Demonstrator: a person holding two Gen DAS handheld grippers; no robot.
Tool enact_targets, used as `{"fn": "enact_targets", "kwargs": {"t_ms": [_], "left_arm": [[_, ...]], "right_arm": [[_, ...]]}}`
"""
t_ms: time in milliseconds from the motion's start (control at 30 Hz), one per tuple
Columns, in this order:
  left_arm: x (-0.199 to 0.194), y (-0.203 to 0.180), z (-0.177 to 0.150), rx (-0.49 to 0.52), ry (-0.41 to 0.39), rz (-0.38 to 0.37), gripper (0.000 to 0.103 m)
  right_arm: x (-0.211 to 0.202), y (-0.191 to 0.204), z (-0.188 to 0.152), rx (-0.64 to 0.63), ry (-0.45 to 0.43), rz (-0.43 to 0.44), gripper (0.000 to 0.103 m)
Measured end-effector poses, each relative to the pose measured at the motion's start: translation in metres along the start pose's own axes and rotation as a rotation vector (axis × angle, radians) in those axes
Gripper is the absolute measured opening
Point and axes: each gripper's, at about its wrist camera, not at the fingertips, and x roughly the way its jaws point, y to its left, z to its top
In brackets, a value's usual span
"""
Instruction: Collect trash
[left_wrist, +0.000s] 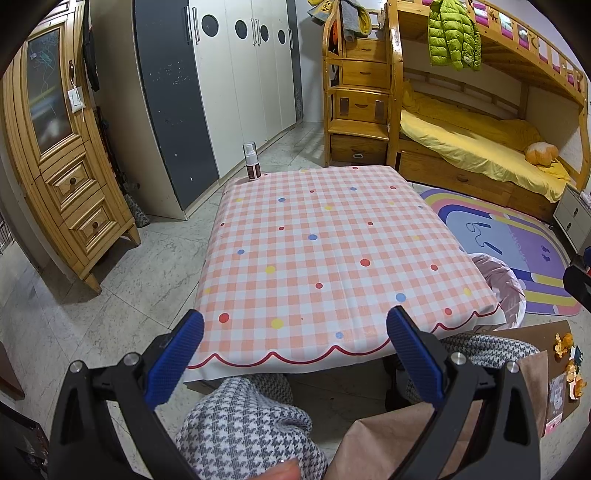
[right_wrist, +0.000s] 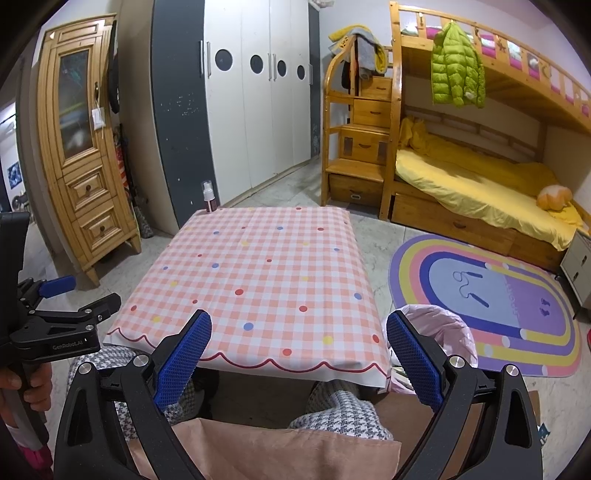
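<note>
A table under a pink checked cloth (left_wrist: 332, 240) fills the middle of both views; its top (right_wrist: 266, 280) is bare except for a small spray bottle (left_wrist: 252, 161) at the far left corner, also in the right wrist view (right_wrist: 209, 197). Orange peels and paper scraps (left_wrist: 565, 350) lie on brown cardboard on the floor at the right. A bin lined with a pink bag (right_wrist: 447, 332) stands by the table's near right corner (left_wrist: 504, 288). My left gripper (left_wrist: 295, 315) is open and holds nothing. My right gripper (right_wrist: 299, 319) is open over the table's near edge, also with nothing in it.
A person's legs in houndstooth trousers (left_wrist: 243, 424) sit under the near table edge, with a brown paper bag (right_wrist: 266, 446) between them. A rainbow rug (right_wrist: 491, 302), a wooden bunk bed (right_wrist: 480, 184), a wardrobe (left_wrist: 229, 92) and a wooden cabinet (left_wrist: 62, 155) surround the table.
</note>
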Motion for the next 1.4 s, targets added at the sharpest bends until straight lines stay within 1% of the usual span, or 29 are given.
{"fn": "enact_targets", "kwargs": {"t_ms": [800, 1100, 1200, 1267, 1367, 1400], "left_arm": [[-0.001, 0.003, -0.001, 0.001, -0.003, 0.008, 0.096], [0.000, -0.003, -0.001, 0.017, -0.011, 0.003, 0.096], [0.005, -0.007, 0.002, 0.023, -0.003, 0.003, 0.096], [0.010, -0.009, 0.003, 0.025, 0.007, 0.005, 0.096], [0.020, -0.012, 0.003, 0.027, 0.023, 0.005, 0.096], [0.025, -0.014, 0.003, 0.026, 0.031, -0.006, 0.096]], "right_arm": [[0.000, -0.001, 0.000, 0.004, 0.001, -0.002, 0.095], [0.003, -0.005, 0.000, 0.026, 0.000, -0.017, 0.095], [0.003, -0.014, 0.000, 0.048, -0.008, -0.036, 0.095], [0.004, -0.027, -0.001, 0.069, -0.018, -0.062, 0.095], [0.006, -0.055, -0.010, 0.109, -0.034, -0.126, 0.095], [0.006, -0.065, -0.014, 0.122, -0.040, -0.144, 0.095]]}}
